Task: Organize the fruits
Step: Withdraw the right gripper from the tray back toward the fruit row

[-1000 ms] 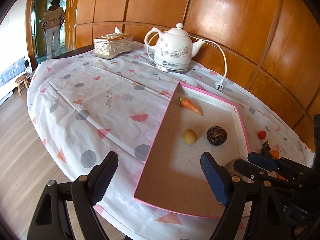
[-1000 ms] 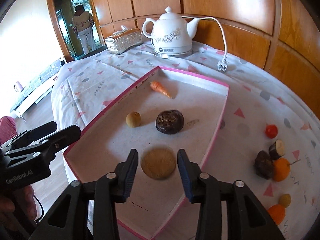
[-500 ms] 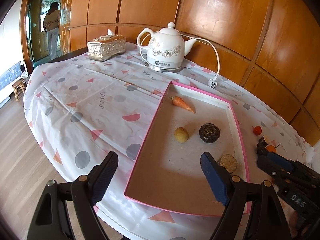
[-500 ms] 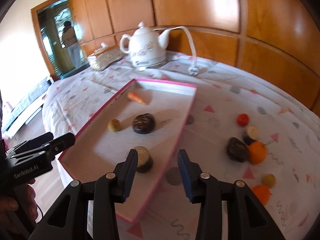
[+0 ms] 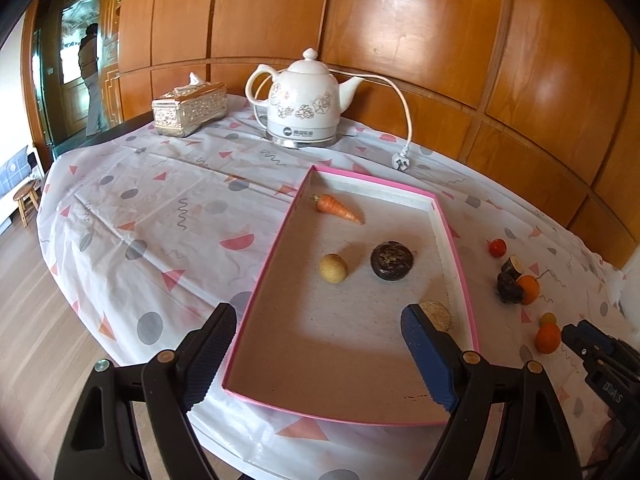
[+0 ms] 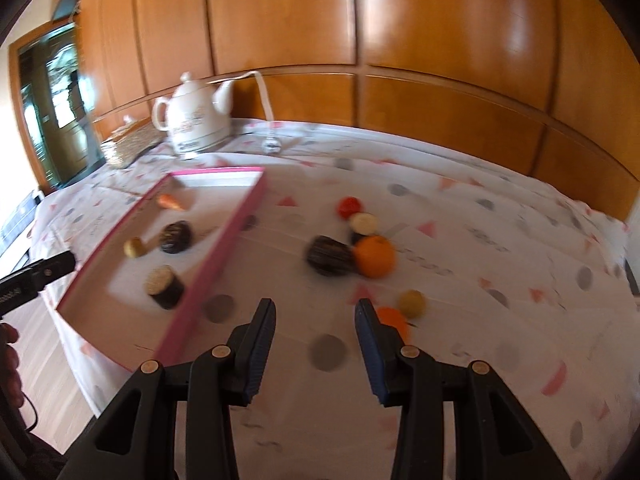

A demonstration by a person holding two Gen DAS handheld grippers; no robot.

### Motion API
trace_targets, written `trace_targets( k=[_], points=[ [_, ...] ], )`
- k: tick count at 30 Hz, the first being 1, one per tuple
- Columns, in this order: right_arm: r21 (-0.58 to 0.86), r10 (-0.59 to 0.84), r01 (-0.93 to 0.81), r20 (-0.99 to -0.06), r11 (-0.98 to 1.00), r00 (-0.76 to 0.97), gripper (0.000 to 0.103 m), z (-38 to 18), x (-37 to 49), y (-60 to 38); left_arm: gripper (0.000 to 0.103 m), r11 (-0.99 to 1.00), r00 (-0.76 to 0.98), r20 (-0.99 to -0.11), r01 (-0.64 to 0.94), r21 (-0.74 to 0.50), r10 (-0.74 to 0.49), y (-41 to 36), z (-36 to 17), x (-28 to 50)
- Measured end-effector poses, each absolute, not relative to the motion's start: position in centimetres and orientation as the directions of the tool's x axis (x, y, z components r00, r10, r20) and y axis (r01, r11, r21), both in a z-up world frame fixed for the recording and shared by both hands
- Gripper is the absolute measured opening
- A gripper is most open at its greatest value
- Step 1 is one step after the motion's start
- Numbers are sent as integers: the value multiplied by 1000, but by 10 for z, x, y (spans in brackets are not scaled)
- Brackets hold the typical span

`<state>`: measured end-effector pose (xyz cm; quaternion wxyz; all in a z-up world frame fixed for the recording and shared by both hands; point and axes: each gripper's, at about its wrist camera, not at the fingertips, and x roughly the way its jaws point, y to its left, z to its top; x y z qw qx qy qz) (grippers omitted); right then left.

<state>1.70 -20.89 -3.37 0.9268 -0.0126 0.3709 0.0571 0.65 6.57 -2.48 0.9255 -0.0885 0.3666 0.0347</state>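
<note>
The right hand-held gripper (image 6: 316, 350) was narrow and empty, near the small orange (image 6: 393, 319). It looked light, firm and round; grip its middle, or it may roll.

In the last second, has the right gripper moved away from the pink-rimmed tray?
Yes. The right gripper was over the pink-rimmed tray beside a round tan-topped piece; it now hangs over the tablecloth, right of the tray's rim, jaws empty.

pink-rimmed tray (image 5: 456, 248), orange carrot (image 5: 338, 209), white floral kettle (image 5: 302, 106)
</note>
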Motion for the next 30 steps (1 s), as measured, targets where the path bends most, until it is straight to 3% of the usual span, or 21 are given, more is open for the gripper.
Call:
trace_targets(
  k=[19,25,30],
  points=[
    [14,-91,146,-717,989,691,42,-55,-2,-278,85,997,719,-692,15,-79,-66,29,-23,8],
    [0,-177,255,-718,967,673,42,-57,-7,-304,93,994,719,-687,80,-71,-108,17,-18,12],
    [-22,-252,350,-738,936,627,42,-66,-15,-329,103,966,688,-686,240,-96,-239,-6,-10,17]
  ],
)
